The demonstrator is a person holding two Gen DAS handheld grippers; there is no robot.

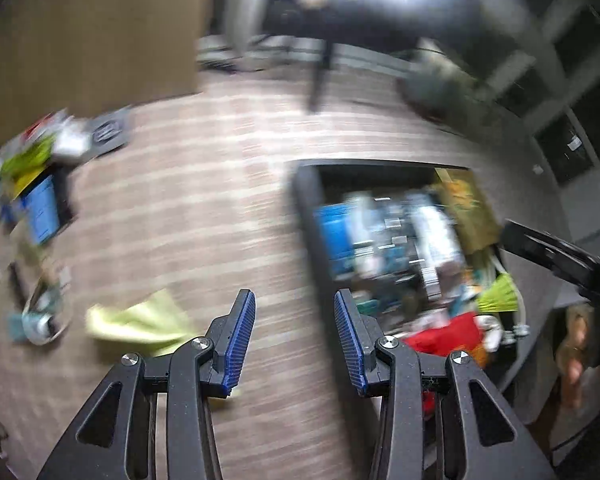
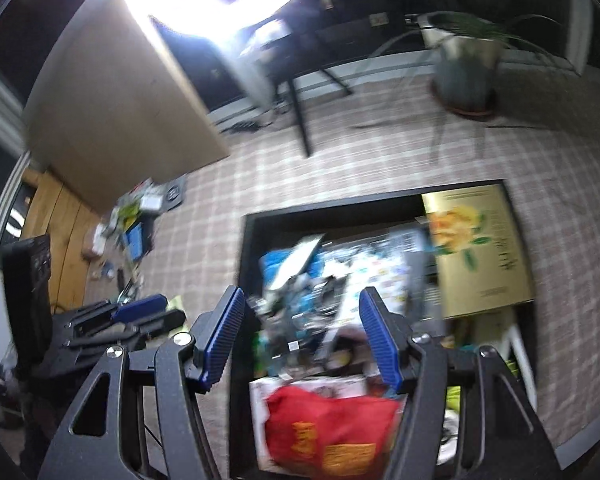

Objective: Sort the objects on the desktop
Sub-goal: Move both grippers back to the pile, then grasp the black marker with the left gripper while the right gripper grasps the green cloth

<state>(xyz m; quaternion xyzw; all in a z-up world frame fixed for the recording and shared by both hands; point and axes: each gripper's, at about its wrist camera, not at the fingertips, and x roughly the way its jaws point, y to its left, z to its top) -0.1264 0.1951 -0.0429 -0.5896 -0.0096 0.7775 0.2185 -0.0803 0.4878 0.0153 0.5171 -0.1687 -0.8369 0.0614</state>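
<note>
Black bin (image 2: 247, 240) on checked cloth, centre-right of frame, heaped with blurred packets; red pouch (image 2: 328, 428) at near end, gold flower-printed box (image 2: 476, 252) along right wall. Loose clutter pile (image 1: 32, 184) far left; pale yellow-green cloth (image 1: 140, 320) lying flat, lower left.

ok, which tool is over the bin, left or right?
The right tool: its open jaws frame the black bin and red bag. The left tool sits over carpet beside it.

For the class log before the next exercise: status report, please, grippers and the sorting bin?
Left gripper open, empty. Right gripper open, empty, over the black bin. Bin crowded, red packet nearest. Yellow cloth loose on the floor.
</note>
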